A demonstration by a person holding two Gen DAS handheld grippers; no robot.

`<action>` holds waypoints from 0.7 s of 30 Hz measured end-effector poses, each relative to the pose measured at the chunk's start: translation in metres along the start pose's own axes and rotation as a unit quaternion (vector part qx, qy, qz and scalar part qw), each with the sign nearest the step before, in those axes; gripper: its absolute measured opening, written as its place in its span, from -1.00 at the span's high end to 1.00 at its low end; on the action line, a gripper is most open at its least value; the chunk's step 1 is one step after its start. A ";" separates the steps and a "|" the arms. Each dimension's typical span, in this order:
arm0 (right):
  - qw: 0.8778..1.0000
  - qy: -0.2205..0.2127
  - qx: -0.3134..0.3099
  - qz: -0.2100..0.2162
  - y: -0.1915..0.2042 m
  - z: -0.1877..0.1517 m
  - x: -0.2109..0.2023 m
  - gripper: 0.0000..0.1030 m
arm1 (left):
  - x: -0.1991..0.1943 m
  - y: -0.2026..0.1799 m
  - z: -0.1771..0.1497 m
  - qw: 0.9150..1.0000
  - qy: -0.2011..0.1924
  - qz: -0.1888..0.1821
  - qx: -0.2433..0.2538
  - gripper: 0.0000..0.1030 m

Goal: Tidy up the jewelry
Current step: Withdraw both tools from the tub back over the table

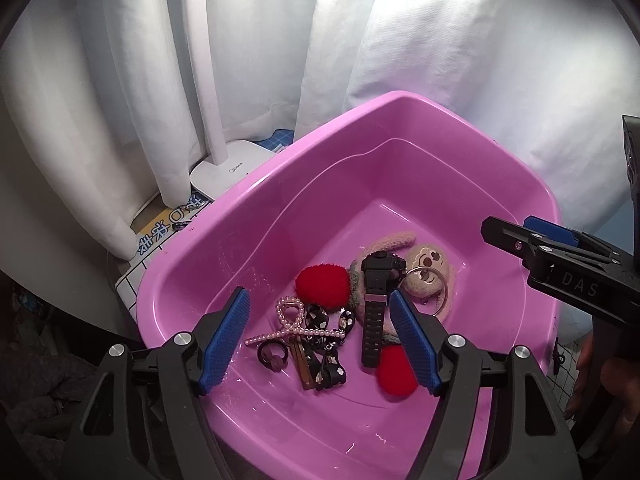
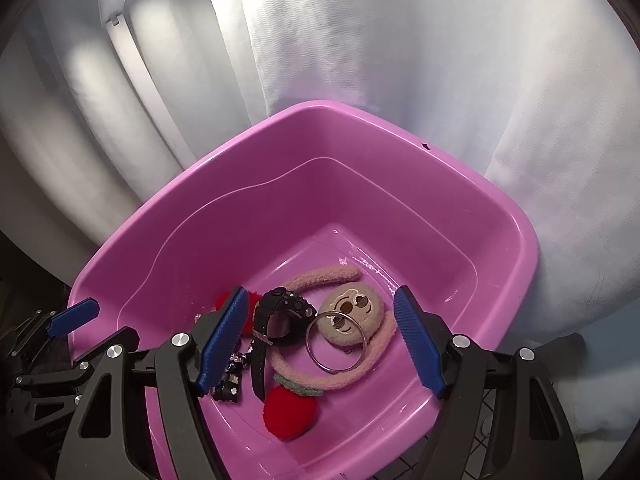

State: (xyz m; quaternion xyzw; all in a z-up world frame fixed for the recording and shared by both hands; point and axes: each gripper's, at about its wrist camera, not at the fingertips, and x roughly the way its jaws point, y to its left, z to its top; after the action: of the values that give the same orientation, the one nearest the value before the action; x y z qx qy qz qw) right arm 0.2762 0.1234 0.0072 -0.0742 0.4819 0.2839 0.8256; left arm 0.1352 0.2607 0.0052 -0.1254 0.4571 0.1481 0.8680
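While both grippers hang over the pink basin [image 1: 208, 248], the jewelry lies heaped on its floor.

With jaws spread wide and nothing pinched between them, the left gripper [image 1: 320, 340] hovers above the near part of the pile: a pearl hair clip [image 1: 290, 322], a black patterned lanyard [image 1: 326, 344] with a key [image 1: 301, 364], and a small dark ring [image 1: 272, 356]. A black watch [image 1: 376, 304] lies to the right of these, between two red pompoms [image 1: 323, 285], resting on a fuzzy pink headband [image 2: 320, 376] with a cartoon face patch [image 2: 348, 318]. A metal ring [image 2: 336, 340] lies over that patch. Also spread and empty, the right gripper [image 2: 320, 340] hangs above the watch and headband. White curtain [image 1: 440, 60] stands behind the basin, with a white lamp base [image 1: 228, 168] far left.
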 end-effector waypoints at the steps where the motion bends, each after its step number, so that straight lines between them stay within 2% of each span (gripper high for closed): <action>1: 1.000 -0.001 0.000 -0.002 0.000 0.000 -0.002 -0.39 | -0.002 0.000 0.000 1.000 -0.002 -0.001 0.001 -0.43; 21: 0.999 -0.038 0.027 -0.003 0.000 -0.014 -0.053 -0.39 | -0.040 -0.007 -0.003 0.998 -0.048 -0.023 0.022 -0.63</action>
State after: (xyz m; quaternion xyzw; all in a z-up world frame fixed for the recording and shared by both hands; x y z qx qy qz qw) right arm 0.2459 0.0968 0.0449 -0.0428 0.4572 0.2708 0.8461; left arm 0.1140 0.2473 0.0369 -0.1092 0.4150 0.1238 0.8947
